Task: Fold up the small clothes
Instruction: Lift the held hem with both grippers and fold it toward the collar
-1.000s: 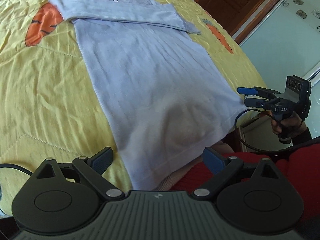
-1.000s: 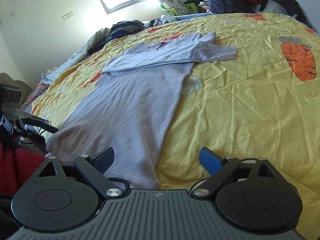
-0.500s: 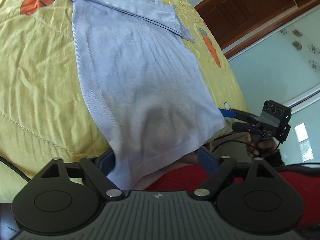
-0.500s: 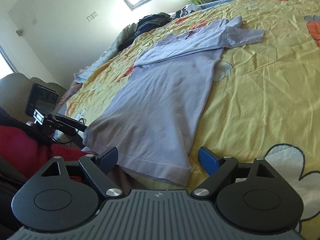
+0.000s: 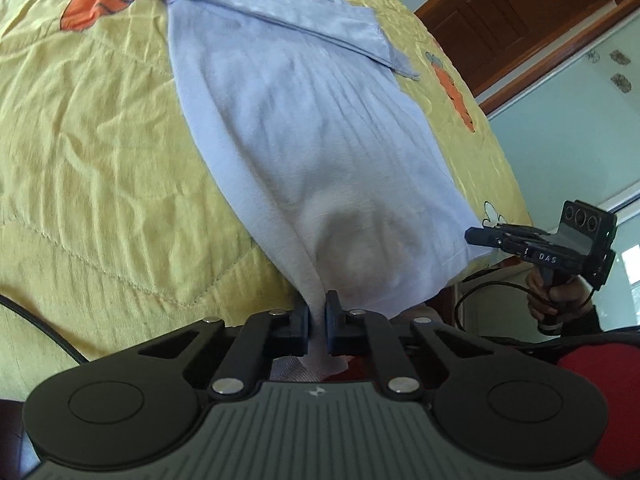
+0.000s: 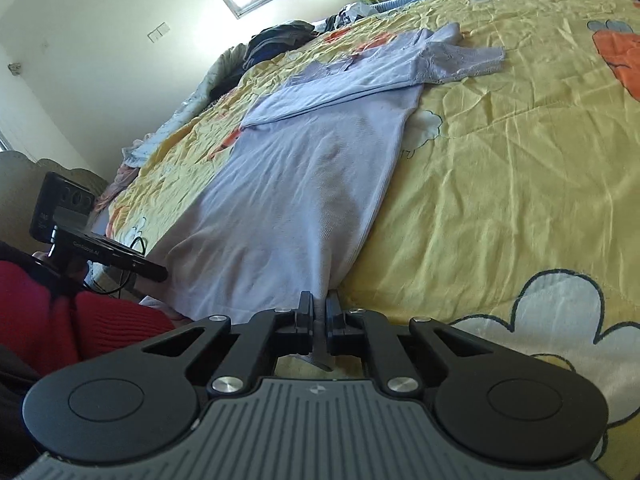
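Observation:
A pale lilac long-sleeved top (image 5: 304,136) lies flat on the yellow bedspread (image 5: 88,168), sleeves folded across its far end. My left gripper (image 5: 317,316) is shut on the near left hem corner. My right gripper (image 6: 319,314) is shut on the near right hem corner of the top (image 6: 312,176). Each gripper shows in the other's view: the right one (image 5: 476,236) at the hem's right corner, the left one (image 6: 156,272) at its left corner. The hem hangs at the bed's near edge.
The bedspread (image 6: 500,184) has orange carrot and white cloud prints. Piled clothes and cushions (image 6: 280,40) lie at the far side under a window. A wooden door (image 5: 520,20) and pale wall stand right. My red sleeve (image 6: 60,320) is close by.
Both grippers moved in to the hem and went from open to shut on its two near corners. The hem edge is now bunched between the fingers.

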`<move>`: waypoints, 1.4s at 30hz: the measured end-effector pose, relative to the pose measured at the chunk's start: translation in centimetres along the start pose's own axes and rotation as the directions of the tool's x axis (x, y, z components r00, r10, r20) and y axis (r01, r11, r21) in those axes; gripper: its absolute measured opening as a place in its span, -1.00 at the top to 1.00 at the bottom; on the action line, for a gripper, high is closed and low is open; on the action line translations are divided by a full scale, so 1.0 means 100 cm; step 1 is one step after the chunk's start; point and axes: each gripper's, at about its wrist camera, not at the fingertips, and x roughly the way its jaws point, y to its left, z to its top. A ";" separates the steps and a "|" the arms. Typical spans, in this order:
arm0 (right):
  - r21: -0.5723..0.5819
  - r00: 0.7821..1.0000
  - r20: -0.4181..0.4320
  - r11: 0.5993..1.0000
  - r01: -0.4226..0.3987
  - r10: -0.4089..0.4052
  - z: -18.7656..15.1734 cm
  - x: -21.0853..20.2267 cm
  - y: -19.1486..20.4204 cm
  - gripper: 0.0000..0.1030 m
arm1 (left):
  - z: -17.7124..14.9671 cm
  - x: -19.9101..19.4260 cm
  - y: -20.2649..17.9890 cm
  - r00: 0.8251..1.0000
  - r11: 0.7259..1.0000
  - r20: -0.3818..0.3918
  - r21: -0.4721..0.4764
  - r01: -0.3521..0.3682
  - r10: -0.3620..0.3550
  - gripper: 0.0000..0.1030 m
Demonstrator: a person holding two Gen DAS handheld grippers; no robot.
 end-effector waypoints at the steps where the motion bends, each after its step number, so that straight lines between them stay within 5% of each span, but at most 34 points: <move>1: 0.002 1.000 0.013 1.000 -0.013 0.013 0.001 -0.001 0.003 0.79 | 0.001 0.000 -0.003 1.000 1.000 0.006 0.015 -0.007 0.007 0.86; 9: -0.015 0.992 0.112 0.999 -0.049 0.051 0.027 -0.009 0.023 0.79 | 0.010 -0.016 -0.018 0.997 0.997 0.077 0.076 -0.014 0.008 0.86; 14: 0.006 0.985 0.163 0.999 -0.052 0.051 0.041 -0.002 0.023 0.80 | 0.019 -0.019 -0.028 0.988 0.989 0.130 0.113 -0.097 0.082 0.86; 21: -0.019 0.969 0.247 1.000 0.011 -0.006 0.063 0.015 0.039 0.80 | 0.038 -0.020 -0.048 0.947 0.956 0.259 0.168 -0.239 0.191 0.86; 28: 0.012 0.941 0.327 0.996 0.085 -0.084 0.076 0.028 0.045 0.80 | 0.053 -0.017 -0.045 0.919 0.955 0.330 0.124 -0.268 0.215 0.86; 34: 0.044 0.913 0.381 0.989 0.141 -0.147 0.087 0.033 0.039 0.80 | 0.068 -0.026 -0.039 0.869 0.945 0.416 0.063 -0.322 0.268 0.86; 42: 0.042 0.883 0.418 0.976 0.214 -0.212 0.099 0.042 0.036 0.80 | 0.090 -0.028 -0.034 0.823 0.925 0.467 0.026 -0.379 0.324 0.86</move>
